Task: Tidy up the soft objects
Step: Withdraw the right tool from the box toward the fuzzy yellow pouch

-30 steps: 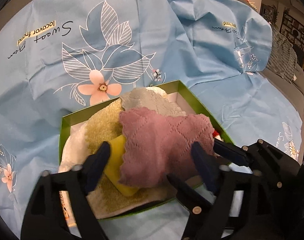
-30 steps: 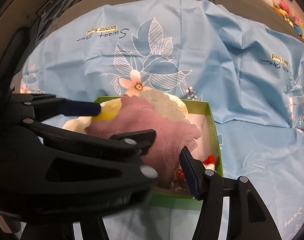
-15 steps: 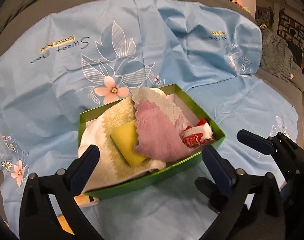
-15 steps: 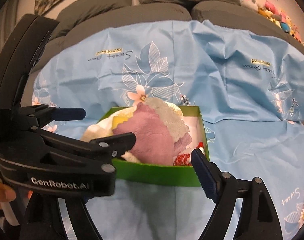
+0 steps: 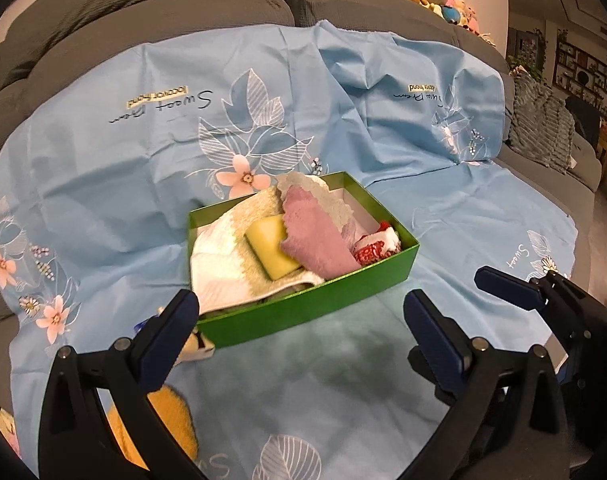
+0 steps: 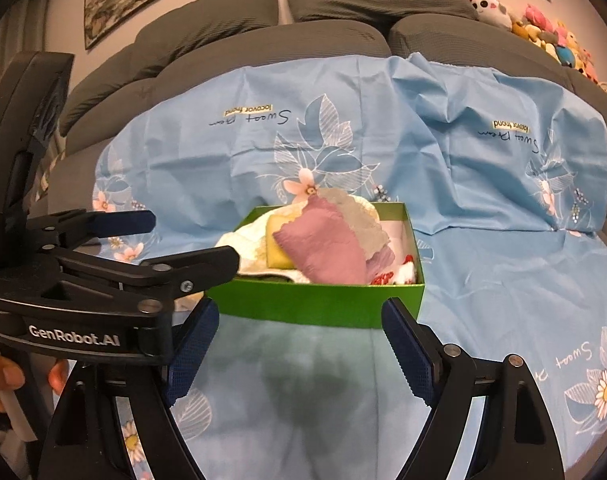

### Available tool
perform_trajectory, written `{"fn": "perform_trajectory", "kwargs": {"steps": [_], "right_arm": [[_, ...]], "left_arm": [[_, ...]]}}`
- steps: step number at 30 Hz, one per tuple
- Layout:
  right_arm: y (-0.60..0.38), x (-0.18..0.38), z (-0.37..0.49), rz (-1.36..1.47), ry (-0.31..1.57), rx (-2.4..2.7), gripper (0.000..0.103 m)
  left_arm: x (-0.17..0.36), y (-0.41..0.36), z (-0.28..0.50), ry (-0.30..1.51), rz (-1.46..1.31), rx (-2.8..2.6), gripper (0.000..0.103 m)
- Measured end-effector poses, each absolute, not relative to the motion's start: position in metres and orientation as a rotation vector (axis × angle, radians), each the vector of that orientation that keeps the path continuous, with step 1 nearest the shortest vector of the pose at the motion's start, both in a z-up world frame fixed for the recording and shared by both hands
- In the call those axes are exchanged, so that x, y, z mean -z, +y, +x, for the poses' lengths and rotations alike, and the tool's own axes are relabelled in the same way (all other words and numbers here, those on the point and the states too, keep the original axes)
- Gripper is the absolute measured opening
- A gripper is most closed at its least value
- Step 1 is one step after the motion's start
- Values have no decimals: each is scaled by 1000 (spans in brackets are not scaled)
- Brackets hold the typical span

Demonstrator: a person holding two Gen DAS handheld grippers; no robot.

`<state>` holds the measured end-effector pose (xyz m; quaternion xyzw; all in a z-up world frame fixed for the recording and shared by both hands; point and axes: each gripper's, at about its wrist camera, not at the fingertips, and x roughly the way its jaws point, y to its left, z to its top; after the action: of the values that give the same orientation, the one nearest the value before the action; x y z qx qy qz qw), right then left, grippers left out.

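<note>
A green box (image 5: 315, 308) (image 6: 323, 304) sits on the blue sheet. In it lie a pink cloth (image 5: 319, 240) (image 6: 327, 252), a yellow sponge (image 5: 271, 252) (image 6: 277, 252), a white and beige towel (image 5: 223, 264) (image 6: 243, 248), a grey cloth (image 5: 323, 196) (image 6: 359, 216) and a small red and white item (image 5: 373, 248) (image 6: 395, 274). My left gripper (image 5: 299, 332) is open and empty, in front of the box. My right gripper (image 6: 299, 344) is open and empty, also in front of it. The right gripper's fingers (image 5: 507, 284) show at the right of the left wrist view. The left gripper (image 6: 123, 248) crosses the right wrist view.
The blue floral sheet (image 5: 143, 160) covers a grey sofa (image 6: 263, 12). A yellow fuzzy object (image 5: 171, 420) and a small packet (image 5: 195, 344) lie at the box's near left. Plush toys (image 6: 543, 28) sit on the sofa back at the right.
Both grippers have let go of the pink cloth and pulled back from the box. The cloth now lies in the box among the other items.
</note>
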<state>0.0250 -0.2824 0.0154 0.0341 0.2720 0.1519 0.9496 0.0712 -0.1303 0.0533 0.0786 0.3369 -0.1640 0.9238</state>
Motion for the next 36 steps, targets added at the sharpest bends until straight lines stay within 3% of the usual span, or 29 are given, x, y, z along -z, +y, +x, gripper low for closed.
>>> {"fn": "perform_trajectory", "kwargs": {"steps": [18, 36], "right_arm": [[-251, -11, -13, 52, 594, -364, 84], [-193, 12, -13, -7, 677, -462, 84]], "left_arm": [[-47, -67, 5, 674, 103, 207, 102], [-15, -6, 7, 749, 28, 119, 102]]}}
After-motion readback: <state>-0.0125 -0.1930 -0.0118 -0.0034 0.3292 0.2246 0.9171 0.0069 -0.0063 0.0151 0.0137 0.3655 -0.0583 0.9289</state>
